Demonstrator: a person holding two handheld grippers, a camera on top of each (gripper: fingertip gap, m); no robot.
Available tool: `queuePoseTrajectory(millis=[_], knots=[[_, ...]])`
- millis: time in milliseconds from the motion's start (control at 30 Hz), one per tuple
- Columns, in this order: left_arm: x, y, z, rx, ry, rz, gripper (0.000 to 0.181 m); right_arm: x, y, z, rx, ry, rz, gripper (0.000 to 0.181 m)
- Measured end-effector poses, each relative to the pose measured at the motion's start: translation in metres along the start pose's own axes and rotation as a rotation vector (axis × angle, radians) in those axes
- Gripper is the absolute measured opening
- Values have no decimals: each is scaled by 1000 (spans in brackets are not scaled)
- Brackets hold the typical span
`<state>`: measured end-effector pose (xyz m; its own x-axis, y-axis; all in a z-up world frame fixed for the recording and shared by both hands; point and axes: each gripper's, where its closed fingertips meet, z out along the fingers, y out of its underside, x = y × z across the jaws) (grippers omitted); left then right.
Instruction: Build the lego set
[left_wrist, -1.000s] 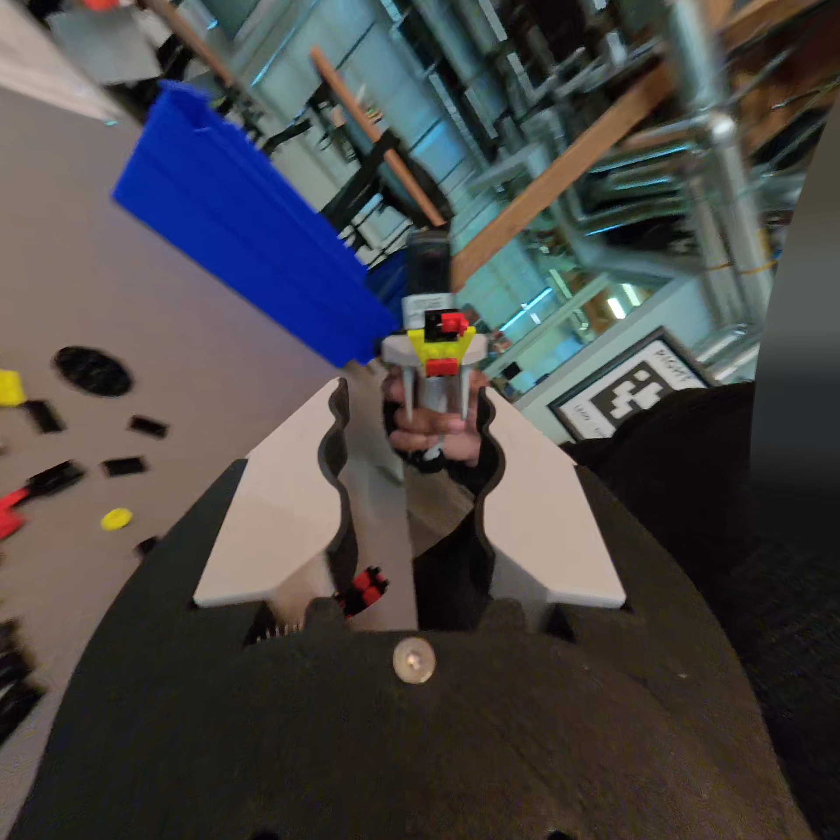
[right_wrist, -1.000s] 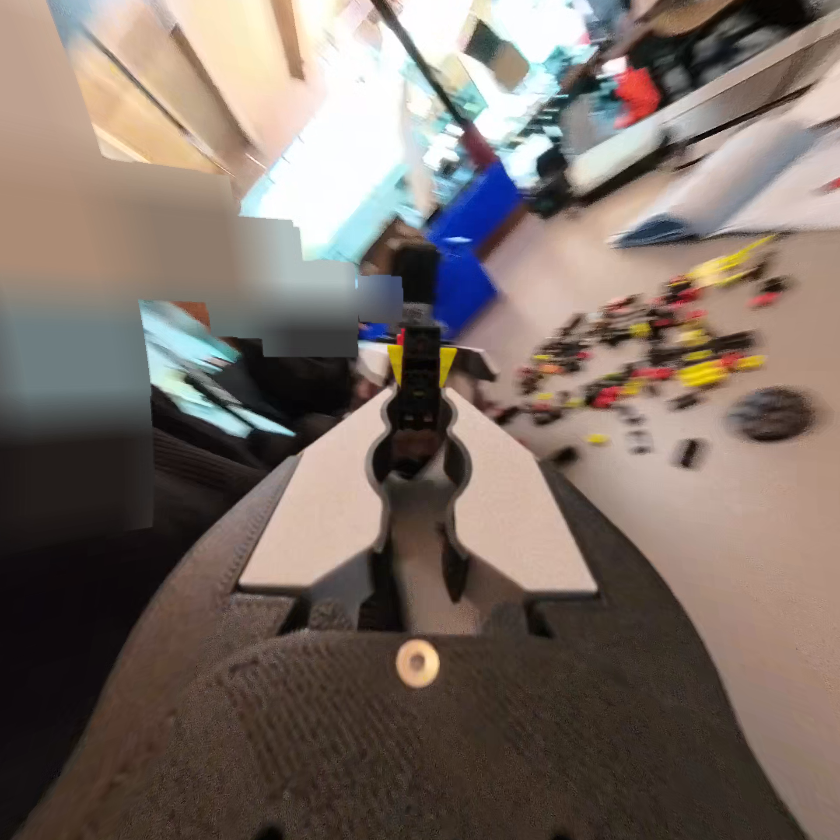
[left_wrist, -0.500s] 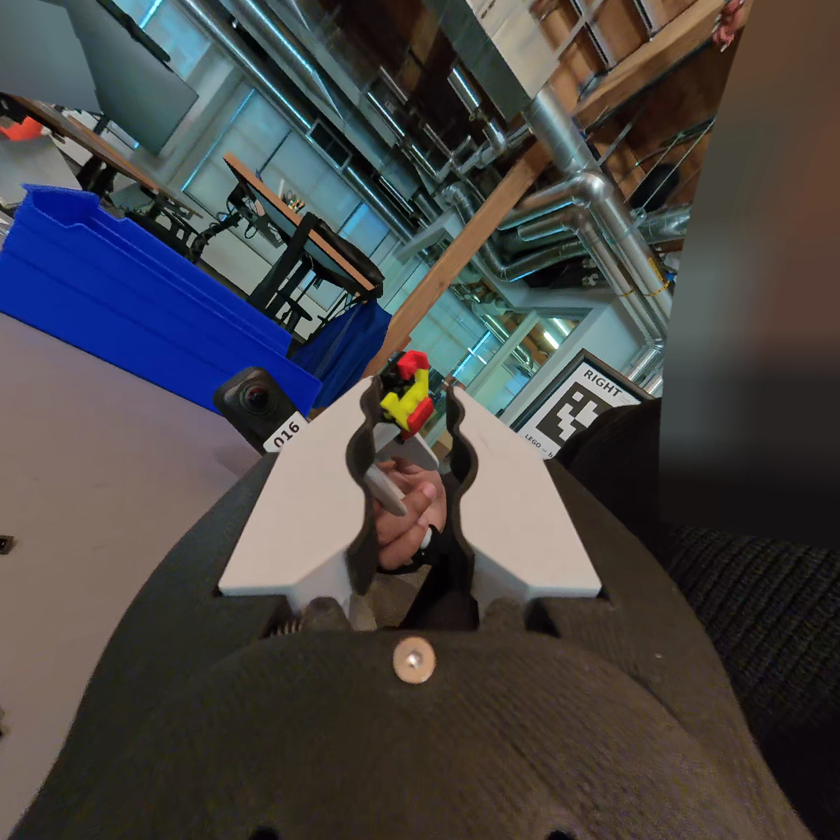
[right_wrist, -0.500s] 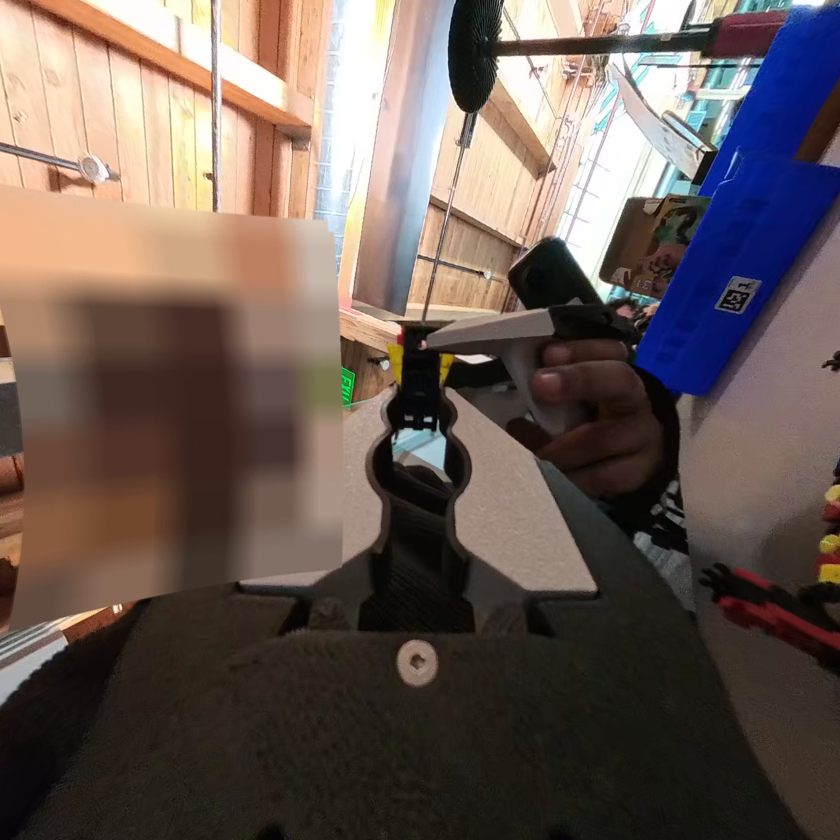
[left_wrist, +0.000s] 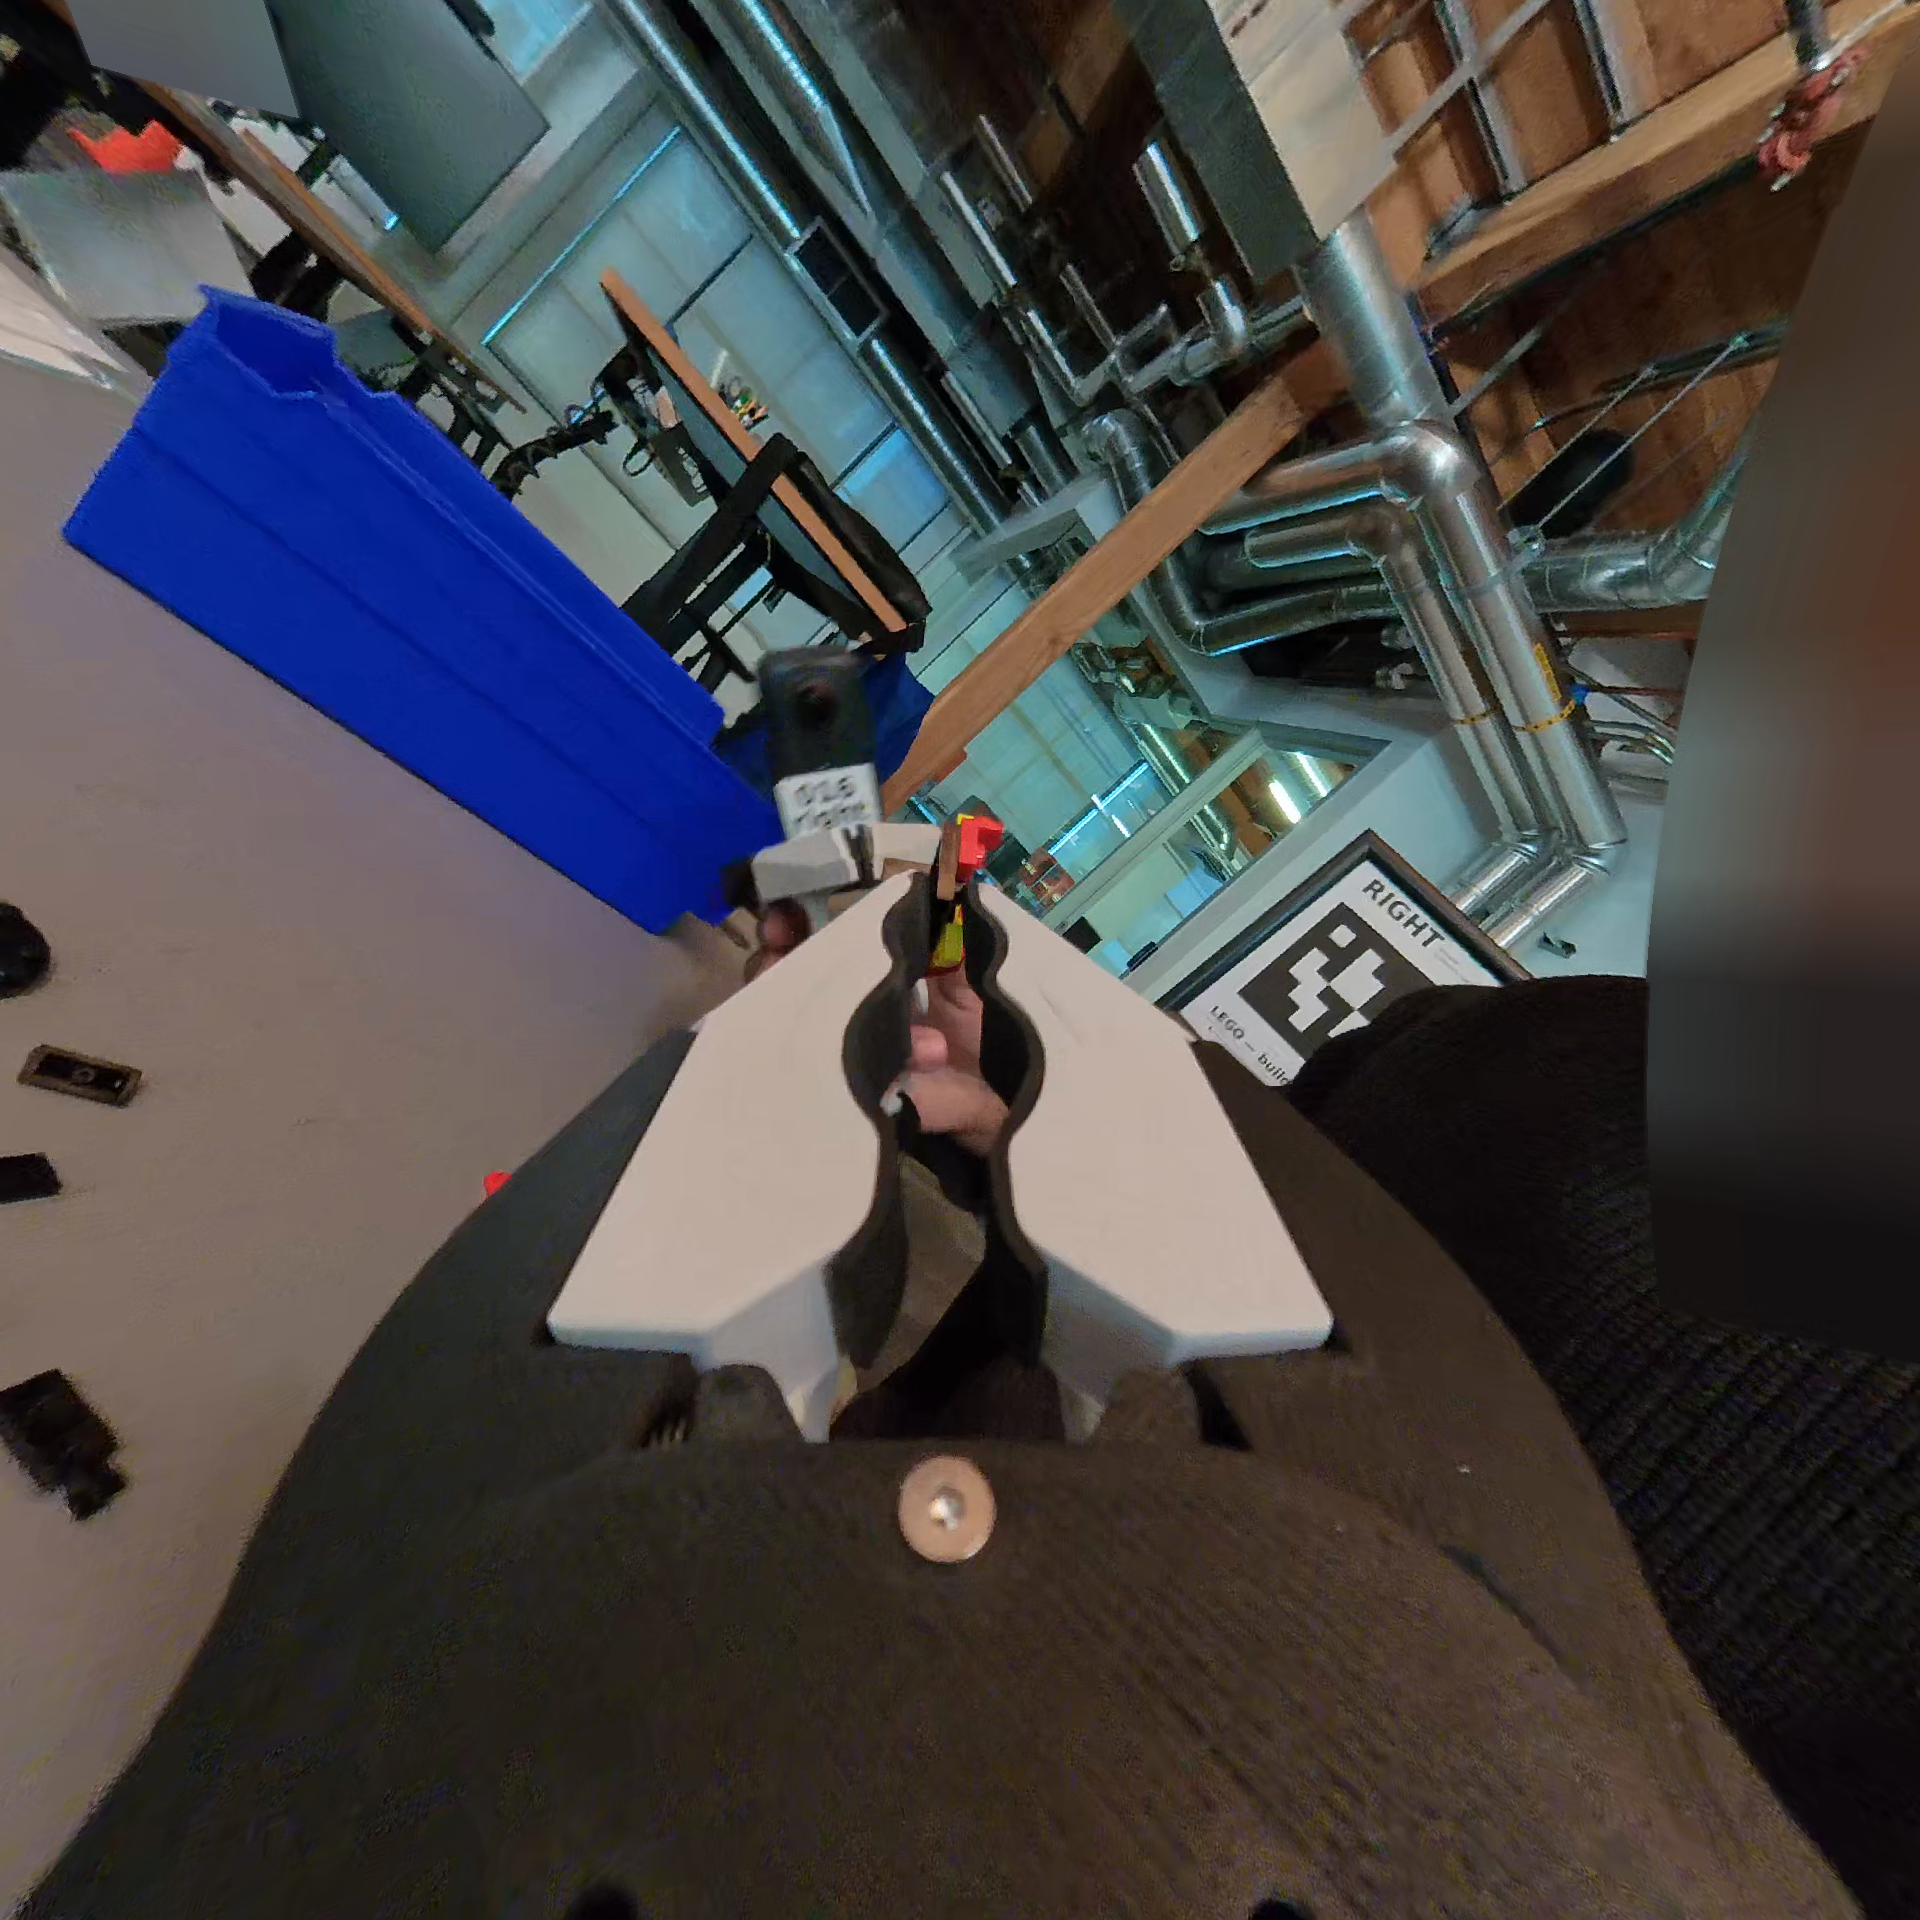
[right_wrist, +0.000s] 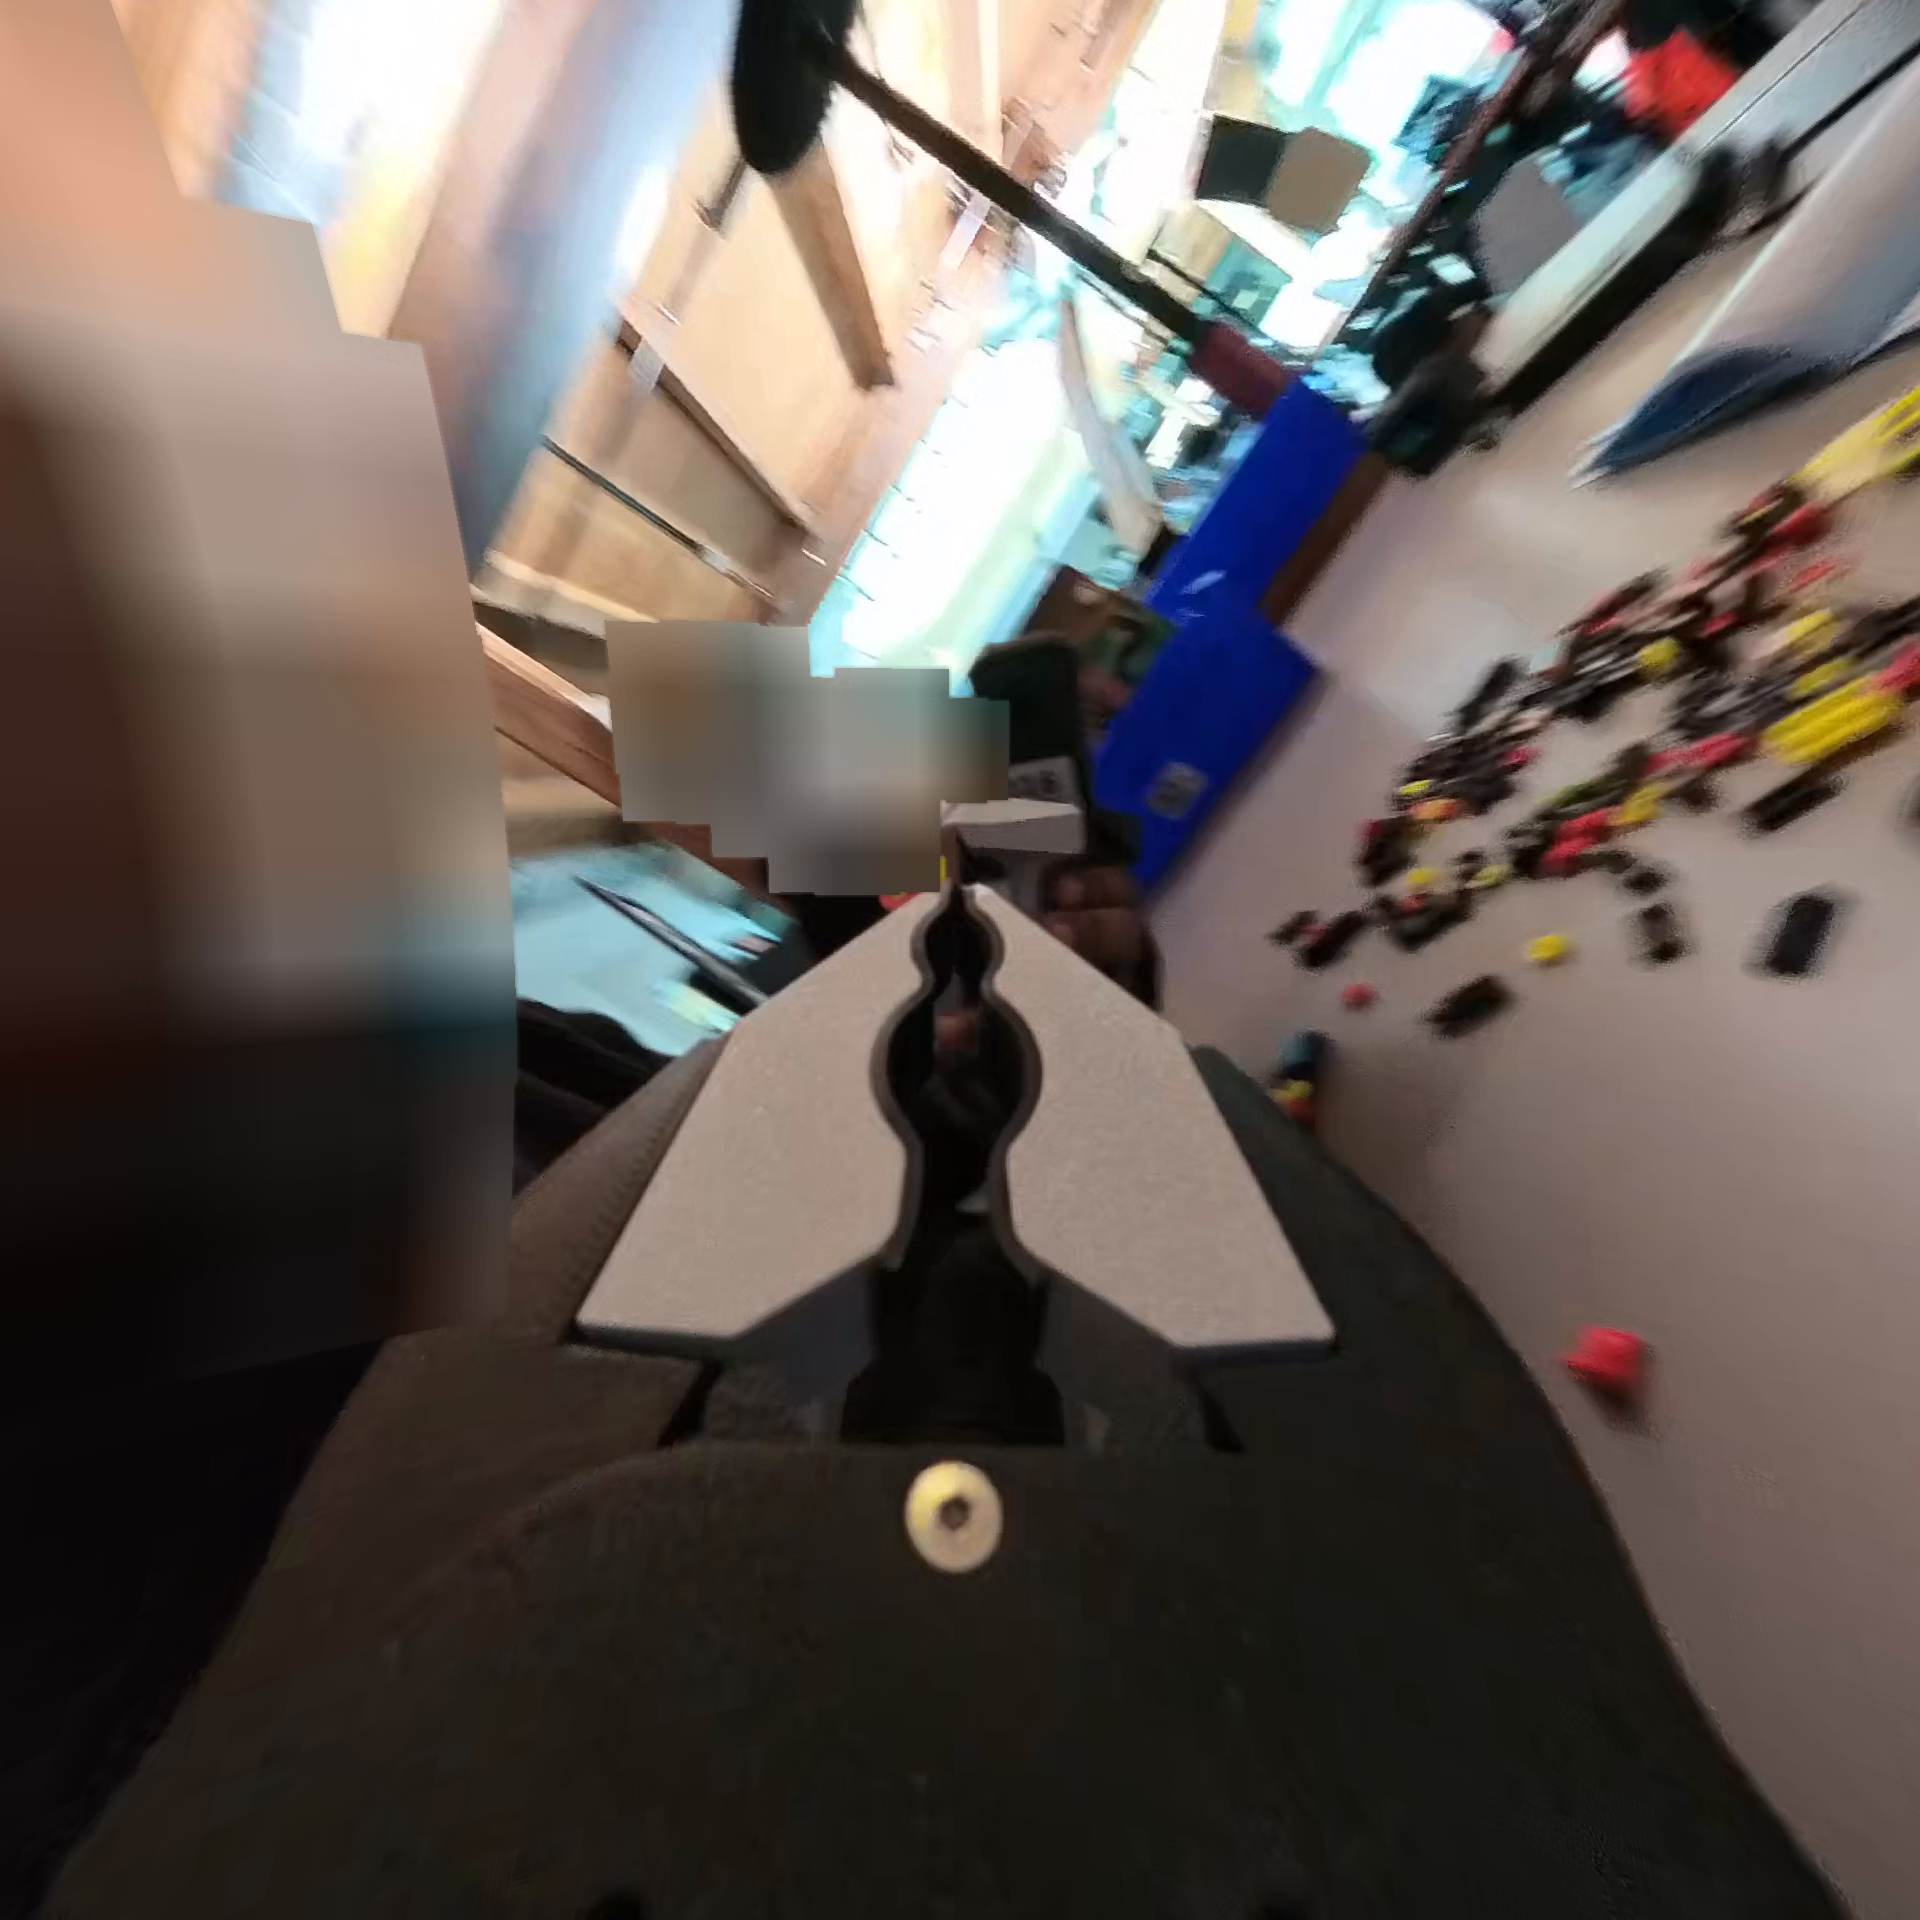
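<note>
Both grippers meeting mid-air over table, lego sub-assy at the tips.
Left gripper is pinching the small red/yellow/black lego build, gap narrow. Right gripper is showing nearly closed; can't tell if it's gripping (view blurred). Loose bricks are lying scattered, smeared.

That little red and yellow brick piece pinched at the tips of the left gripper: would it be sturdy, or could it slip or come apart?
The brick piece is probably stiff and light, being small plastic. Only the very tips of the left gripper pinch it, edge-on, so it might twist or slip. Its red part sticks out above the tips, so a knock could pop it off.
</note>
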<state>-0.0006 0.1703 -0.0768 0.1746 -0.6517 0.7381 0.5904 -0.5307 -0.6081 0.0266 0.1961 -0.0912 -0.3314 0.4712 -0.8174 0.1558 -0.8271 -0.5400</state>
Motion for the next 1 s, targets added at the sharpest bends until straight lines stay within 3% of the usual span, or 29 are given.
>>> queuePoseTrajectory(millis=[33, 67, 200, 367, 467, 667, 767, 900, 1000], knots=[[-4, 2, 0, -11, -18, -6, 1, 3, 1, -2, -37, 66, -92, 0], [-8, 4, 0, -22, -38, -13, 2, 7, 3, -3, -78, 125, -169, 0], [-22, 18, 2, -88, -82, -87, 1, 16, 20, 4, -205, 227, -311, 30], [-26, 29, 4, -148, -96, -116, 1, 22, 39, 9, -308, 246, -340, 31], [-26, 34, 6, -180, -91, -128, 2, 21, 42, 10, -319, 242, -348, 23], [-28, 36, 8, -206, -85, -157, 4, 17, 39, 7, -275, 215, -281, 19], [-35, 36, 9, -223, -125, -132, 31, 15, 29, 0, -211, 213, -229, 18], [-46, 34, 10, -294, -194, -17, 36, 18, 18, -20, -132, 248, -146, 18], [-57, 41, 13, -417, -257, 106, 34, 25, 10, -48, -92, 356, -149, 18]])
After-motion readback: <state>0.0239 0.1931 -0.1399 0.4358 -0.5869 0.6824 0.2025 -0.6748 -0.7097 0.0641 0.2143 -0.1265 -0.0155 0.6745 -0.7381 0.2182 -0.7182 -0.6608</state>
